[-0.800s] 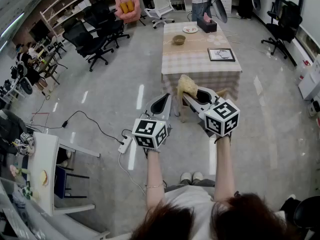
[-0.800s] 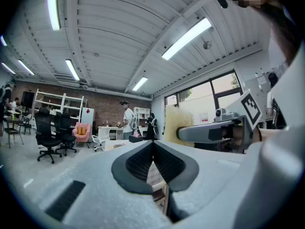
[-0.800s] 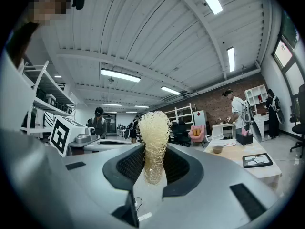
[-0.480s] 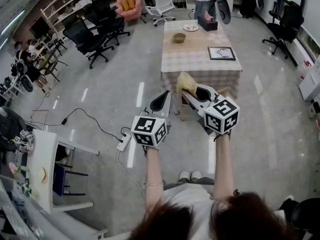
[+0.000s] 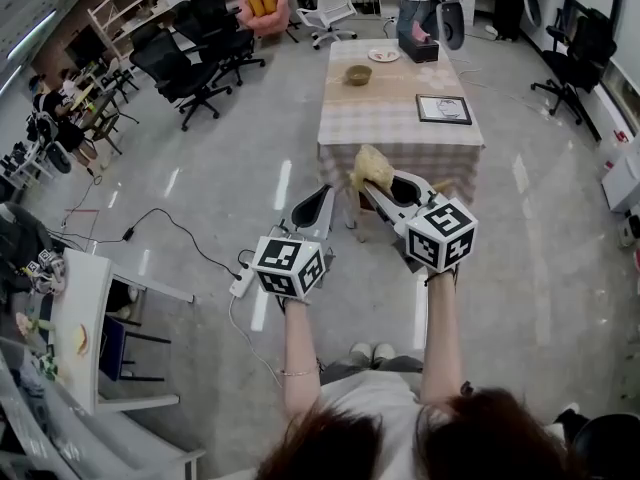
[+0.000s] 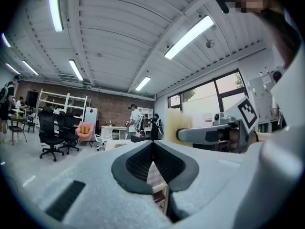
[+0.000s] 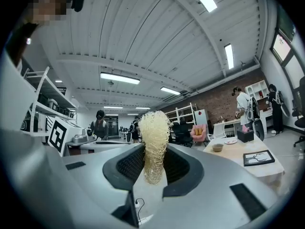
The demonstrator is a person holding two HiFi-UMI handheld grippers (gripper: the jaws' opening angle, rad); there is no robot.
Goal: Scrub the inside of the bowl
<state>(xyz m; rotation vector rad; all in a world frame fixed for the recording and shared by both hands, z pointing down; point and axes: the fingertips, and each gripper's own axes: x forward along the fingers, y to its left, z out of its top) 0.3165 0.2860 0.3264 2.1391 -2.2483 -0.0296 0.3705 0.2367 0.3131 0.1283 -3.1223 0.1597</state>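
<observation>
Scrubber gripped, bowl far off on the surface

Your right gripper (image 5: 370,188) clamps a pale, fibrous scrubber (image 5: 372,168) upright, and your left gripper (image 5: 322,200) is clenched on nothing. The bowl (image 5: 358,76) sits near the far end of the checked surface (image 5: 400,123), well apart from both grippers.

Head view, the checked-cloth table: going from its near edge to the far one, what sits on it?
Nearest first: black-framed picture → small brown bowl → white plate.
</observation>
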